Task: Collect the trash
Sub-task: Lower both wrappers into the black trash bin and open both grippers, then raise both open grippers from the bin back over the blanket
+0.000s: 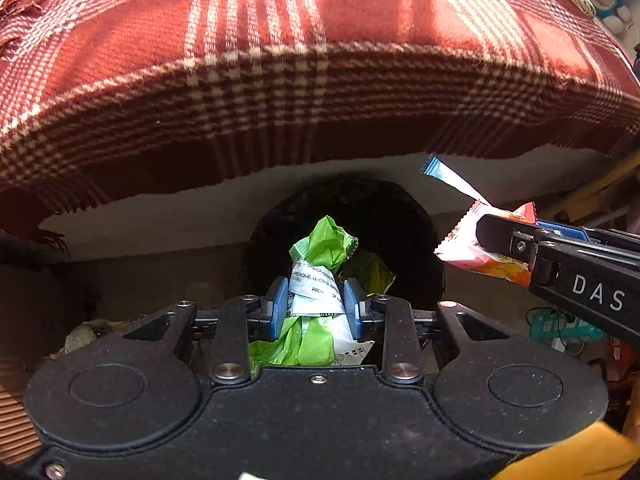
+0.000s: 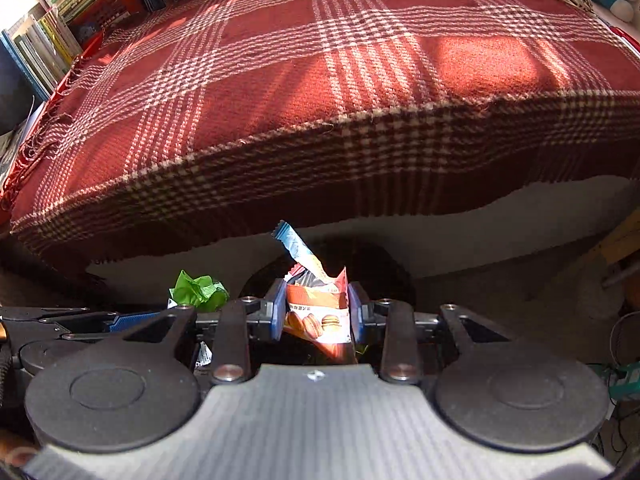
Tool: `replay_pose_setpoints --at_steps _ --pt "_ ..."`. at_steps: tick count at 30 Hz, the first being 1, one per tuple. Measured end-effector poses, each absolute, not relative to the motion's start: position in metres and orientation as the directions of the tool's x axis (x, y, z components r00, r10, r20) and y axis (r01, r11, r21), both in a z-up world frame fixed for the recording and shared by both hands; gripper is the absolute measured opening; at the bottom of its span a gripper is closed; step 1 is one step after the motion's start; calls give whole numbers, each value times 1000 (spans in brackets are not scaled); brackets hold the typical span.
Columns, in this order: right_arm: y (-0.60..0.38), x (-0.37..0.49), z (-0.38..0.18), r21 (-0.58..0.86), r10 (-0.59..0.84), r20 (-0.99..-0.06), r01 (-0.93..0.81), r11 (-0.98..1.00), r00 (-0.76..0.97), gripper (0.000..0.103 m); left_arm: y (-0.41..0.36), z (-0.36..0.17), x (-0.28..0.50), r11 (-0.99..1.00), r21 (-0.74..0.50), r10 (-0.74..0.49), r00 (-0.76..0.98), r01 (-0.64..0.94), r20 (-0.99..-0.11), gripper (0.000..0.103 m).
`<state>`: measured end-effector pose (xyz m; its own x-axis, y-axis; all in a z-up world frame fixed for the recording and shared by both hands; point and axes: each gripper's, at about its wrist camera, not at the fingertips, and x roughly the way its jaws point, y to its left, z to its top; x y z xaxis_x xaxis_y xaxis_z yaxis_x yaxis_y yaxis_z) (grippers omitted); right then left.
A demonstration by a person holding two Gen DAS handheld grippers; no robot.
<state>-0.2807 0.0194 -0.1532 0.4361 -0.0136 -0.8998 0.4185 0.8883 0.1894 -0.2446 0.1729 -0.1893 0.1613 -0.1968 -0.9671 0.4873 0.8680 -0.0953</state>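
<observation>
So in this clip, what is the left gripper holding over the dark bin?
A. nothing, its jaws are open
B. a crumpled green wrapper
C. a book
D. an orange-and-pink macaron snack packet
B: the left gripper has its jaws shut on the crumpled green wrapper, while the macaron snack packet sits in the right gripper.

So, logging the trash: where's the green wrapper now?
Pinched in the left gripper, the green wrapper hangs before the dark bin, left of the right gripper's snack packet.
</observation>
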Motion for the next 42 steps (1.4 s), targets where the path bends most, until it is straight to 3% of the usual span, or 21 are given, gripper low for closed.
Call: replay_pose_setpoints --at_steps 13,22,24,26,27,34,42 --pt "14 -279 -258 164 22 -948 428 889 317 39 163 -318 -247 845 -85 -118 28 528 -993 29" --pt "16 -280 -295 165 41 -960 441 882 279 41 160 -362 -244 833 -52 -66 5 551 -998 29" --pt "17 -279 -298 170 48 -960 439 883 274 46 159 -366 -245 829 -47 -60 4 557 -998 30" --pt "18 -275 -301 172 54 -961 436 883 271 61 158 -367 -246 824 -35 -50 12 566 -999 33" --pt "19 -274 -301 174 56 -961 435 884 270 65 157 -368 -245 821 -28 -46 16 570 -999 41" --pt "18 -267 -301 180 62 -962 444 878 266 67 156 -365 -242 816 0 -28 38 577 -999 67" --pt "17 -262 -280 178 45 -956 450 875 290 70 154 -340 -235 814 7 -44 73 581 -996 69"
